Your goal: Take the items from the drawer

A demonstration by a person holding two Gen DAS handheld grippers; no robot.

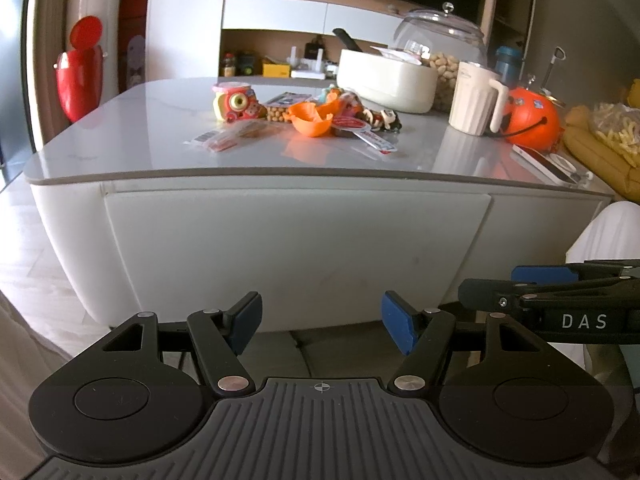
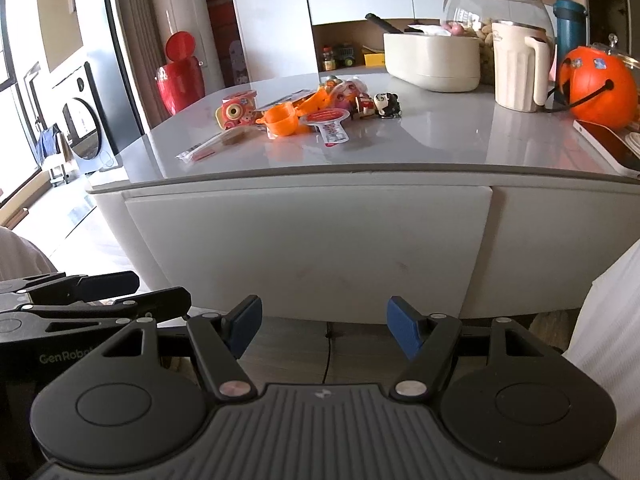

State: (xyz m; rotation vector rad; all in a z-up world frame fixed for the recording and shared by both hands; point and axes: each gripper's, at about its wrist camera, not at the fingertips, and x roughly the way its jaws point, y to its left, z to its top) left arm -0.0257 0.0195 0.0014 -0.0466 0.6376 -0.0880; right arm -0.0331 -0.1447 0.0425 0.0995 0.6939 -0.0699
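Both claws, left claw (image 1: pixel 322 326) and right claw (image 2: pixel 324 326), gape wide, empty. At 12 o'clock, shut, handleless white drawer front (image 1: pixel 288 256): we judge it smooth, slippery; hook its top edge under the grey tabletop (image 1: pixel 240 160).

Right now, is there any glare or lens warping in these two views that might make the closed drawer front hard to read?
Left wrist view: the glossy grey tabletop mirrors the orange toys, and fisheye bows the white drawer front. Right wrist view: window light at far left is blown out, the tabletop shines, yet the drawer front stays evenly lit.
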